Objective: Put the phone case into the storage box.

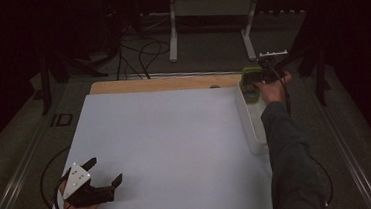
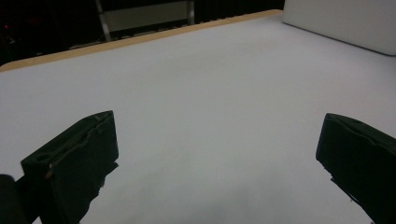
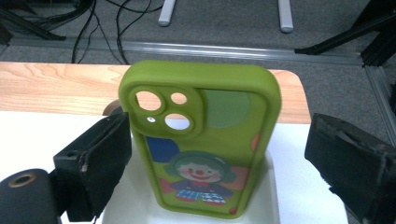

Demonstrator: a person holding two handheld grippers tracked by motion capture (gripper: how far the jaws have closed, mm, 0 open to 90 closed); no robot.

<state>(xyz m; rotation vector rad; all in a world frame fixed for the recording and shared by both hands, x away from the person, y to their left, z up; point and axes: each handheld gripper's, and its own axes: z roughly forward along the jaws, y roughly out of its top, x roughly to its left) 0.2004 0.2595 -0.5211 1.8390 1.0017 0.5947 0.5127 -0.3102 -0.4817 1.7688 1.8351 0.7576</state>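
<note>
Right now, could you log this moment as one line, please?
left gripper open, idle | right gripper open around green phone case | case over white tray

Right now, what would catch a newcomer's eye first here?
The bright green phone case with a cartoon clown stands between the right gripper's open jaws, over the white tray at the table's far right corner. Near the front left edge, the left gripper rests open on the white sheet.

The white mat (image 1: 172, 150) lay bare from side to side. At its far right edge, a tray (image 1: 253, 129) and an upright green case (image 3: 205, 140) blocked passage.
</note>
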